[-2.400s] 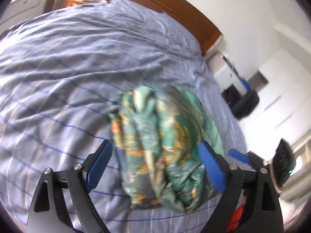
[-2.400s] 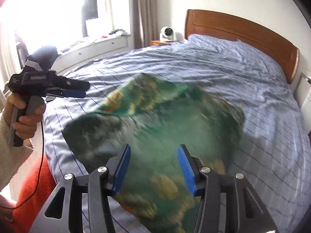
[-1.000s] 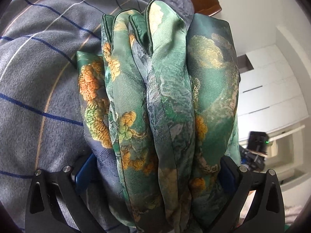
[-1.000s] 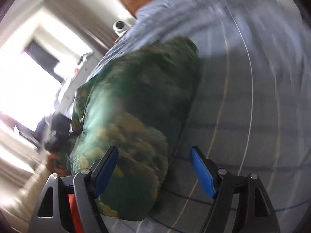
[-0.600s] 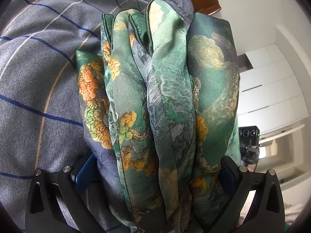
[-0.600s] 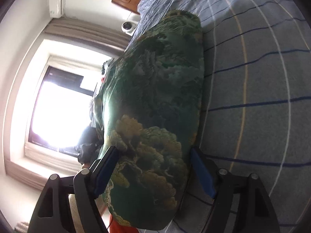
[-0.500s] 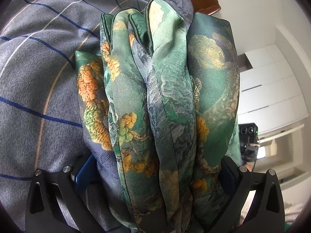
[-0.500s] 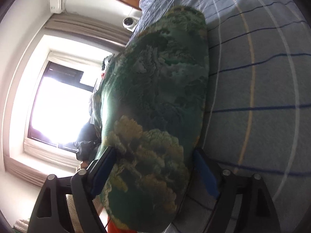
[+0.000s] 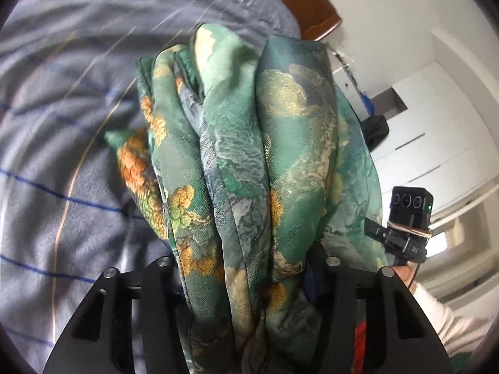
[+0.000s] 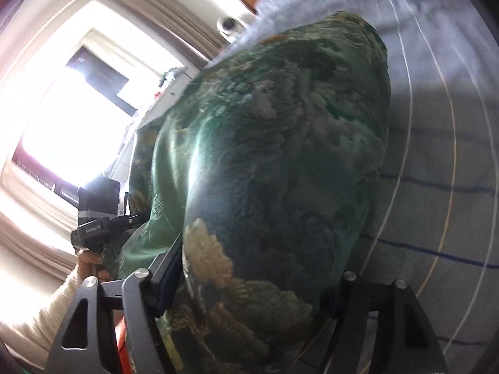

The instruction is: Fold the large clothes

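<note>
Grey bedspread with thin blue and tan lines (image 9: 78,224) lies under my grippers.
Folded green floral satin garment (image 9: 243,168) sits between both closing jaws: left gripper (image 9: 246,265) squeezes it, right gripper (image 10: 259,268) too.

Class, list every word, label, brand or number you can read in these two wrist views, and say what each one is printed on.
White lettering on the left gripper's black body, seen from the right wrist view: too blurred to read with certainty.
Small light marks on the right gripper's black body, seen from the left wrist view: too small to read.
Folded green garment, bedspread: no text.
</note>
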